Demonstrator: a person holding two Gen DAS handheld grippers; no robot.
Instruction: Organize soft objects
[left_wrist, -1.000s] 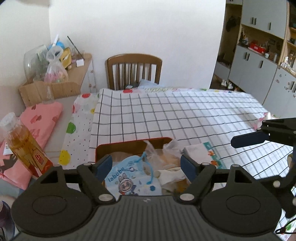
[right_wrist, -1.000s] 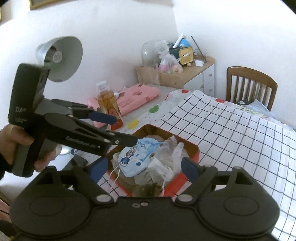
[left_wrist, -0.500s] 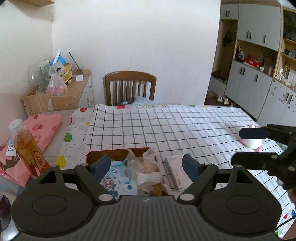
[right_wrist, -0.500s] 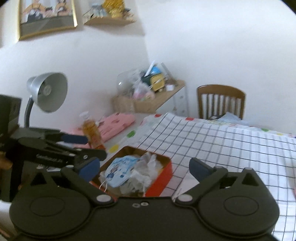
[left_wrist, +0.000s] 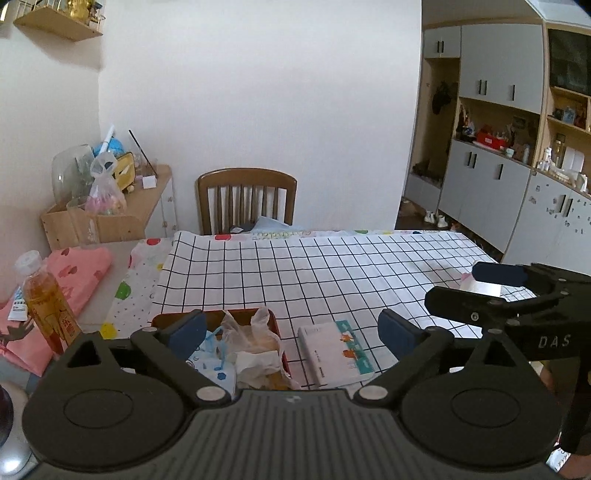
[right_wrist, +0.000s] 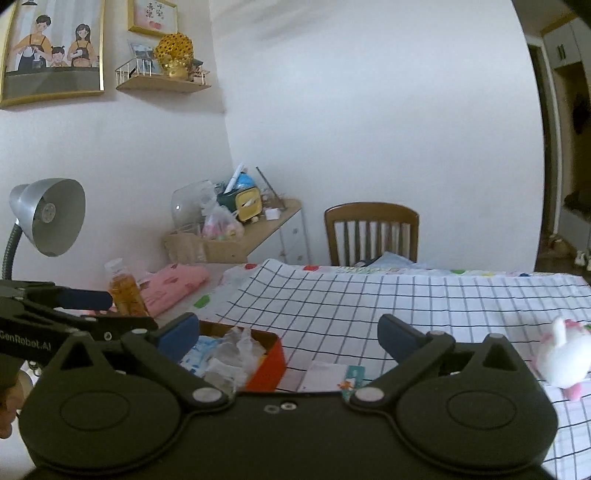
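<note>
In the left wrist view, the left gripper (left_wrist: 291, 332) is seen spread wide with nothing between its fingers, having just been opening; the orange box (left_wrist: 275, 325) of soft items lies directly below and ahead, while the white plush toy (left_wrist: 480, 286) sits far to the right, behind the right gripper's fingers. In the right wrist view, the right gripper (right_wrist: 288, 334) is likewise released and empty, and the plush toy (right_wrist: 561, 362) is found on the checked tablecloth (right_wrist: 369, 299) just right of its right finger, so the right hand is judged the nearer.

A lived-in home: a wooden dining chair (left_wrist: 246, 199) at the clothed counter (left_wrist: 332, 266), family picture (right_wrist: 51, 48) on the wall, cluttered storage cabinets (left_wrist: 517, 162).
</note>
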